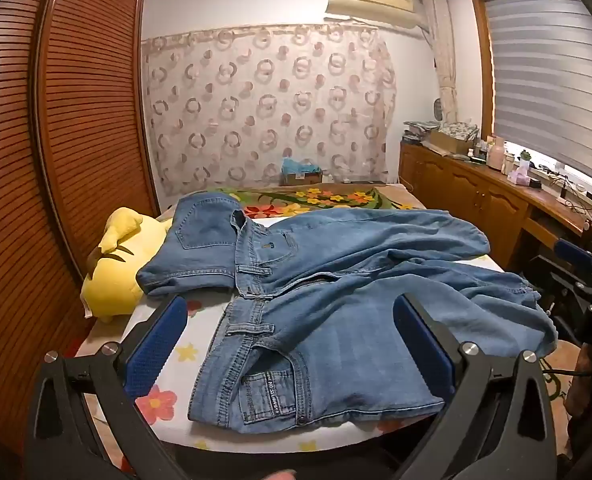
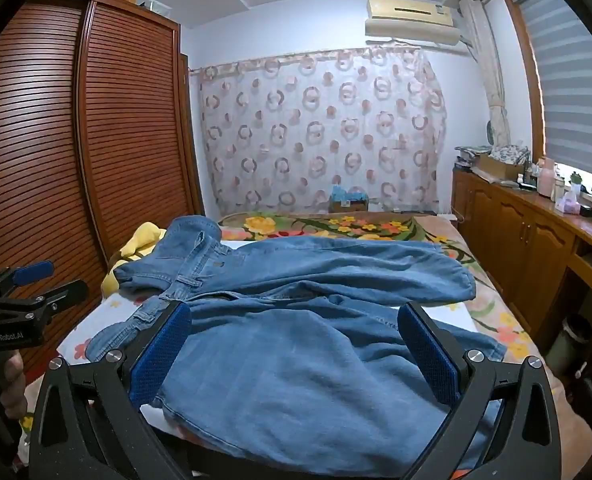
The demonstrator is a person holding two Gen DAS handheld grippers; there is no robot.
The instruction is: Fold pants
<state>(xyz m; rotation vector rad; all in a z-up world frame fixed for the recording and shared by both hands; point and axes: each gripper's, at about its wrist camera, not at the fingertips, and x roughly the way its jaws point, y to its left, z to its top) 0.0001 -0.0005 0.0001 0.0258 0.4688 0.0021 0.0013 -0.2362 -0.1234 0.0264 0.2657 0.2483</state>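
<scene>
Blue denim pants (image 1: 335, 280) lie spread and rumpled on the bed, waistband to the left, legs running right; they also show in the right wrist view (image 2: 296, 320). One waist flap is folded over onto the yellow plush. My left gripper (image 1: 290, 312) is open and empty, its blue pads (image 1: 156, 348) hovering over the waistband and front pocket. My right gripper (image 2: 296, 320) is open and empty, above the near leg. Each gripper shows at the edge of the other's view: the right one (image 1: 575, 264) and the left one (image 2: 36, 280).
A yellow plush toy (image 1: 116, 264) lies at the bed's left edge, partly under the pants. The floral bed sheet (image 1: 164, 400) covers the bed. A wooden louvered wardrobe (image 1: 56, 140) stands left. A wooden counter (image 1: 515, 200) with clutter runs along the right. A box (image 1: 301, 174) sits beyond the bed.
</scene>
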